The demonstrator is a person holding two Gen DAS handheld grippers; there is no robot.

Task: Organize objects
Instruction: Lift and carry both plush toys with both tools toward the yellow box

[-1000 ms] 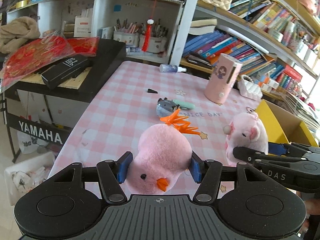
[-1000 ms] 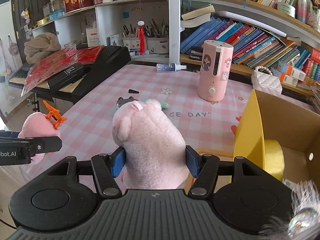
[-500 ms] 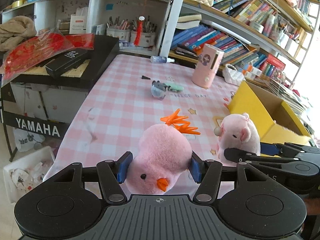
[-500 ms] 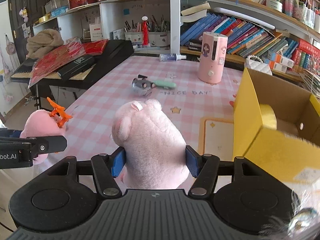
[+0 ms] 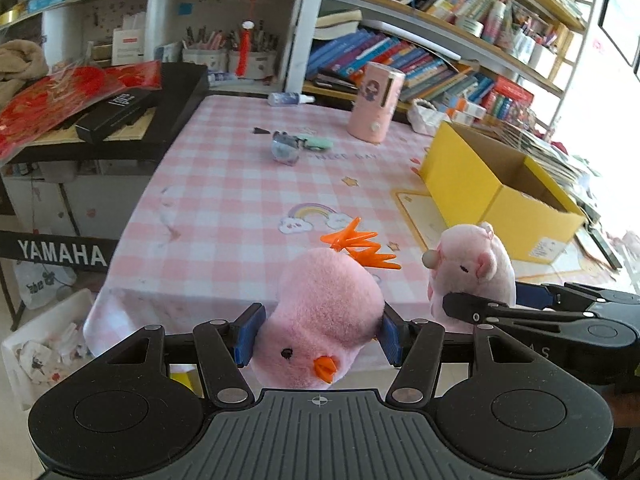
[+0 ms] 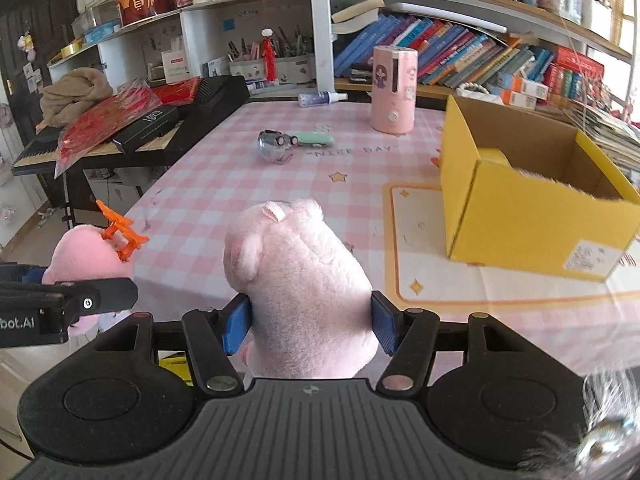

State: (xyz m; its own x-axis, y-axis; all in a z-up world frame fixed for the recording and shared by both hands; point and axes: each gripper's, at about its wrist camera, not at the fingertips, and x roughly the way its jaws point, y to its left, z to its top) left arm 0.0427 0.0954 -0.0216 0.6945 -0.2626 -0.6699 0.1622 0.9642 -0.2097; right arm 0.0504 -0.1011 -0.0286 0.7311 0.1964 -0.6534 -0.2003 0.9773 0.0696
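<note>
Pink chick plush [image 5: 324, 320] w/ orange beak and an orange claw clip [image 5: 358, 244] on its head is pinched between the blue pads of the left gripper [image 5: 320, 338], jaws closed on its sides, held in the air near the table's front edge. Just to its right, the pink pig plush [image 6: 298, 284] sits clamped in the right gripper [image 6: 311, 326], pads pressed into both flanks, pig facing away from that cam; in the left view its snout and eye show. The two plushes are side by side, apart, not touching.

Beyond them: pink checked tablecloth [image 6: 224, 168] w/ rainbow print and "NICE DAY" text. Open yellow cardboard box [image 6: 532, 208] stands on the table to the right. Further back, mid-table, a small clear gadget [image 6: 274, 146] beside a mint-green item [image 6: 314, 139], then a pink cylinder humidifier [image 6: 394, 90] upright near the far edge, and a small spray bottle [image 6: 320, 97] lying down. Yamaha keyboard [image 6: 216, 100] at left; bookshelves behind.
</note>
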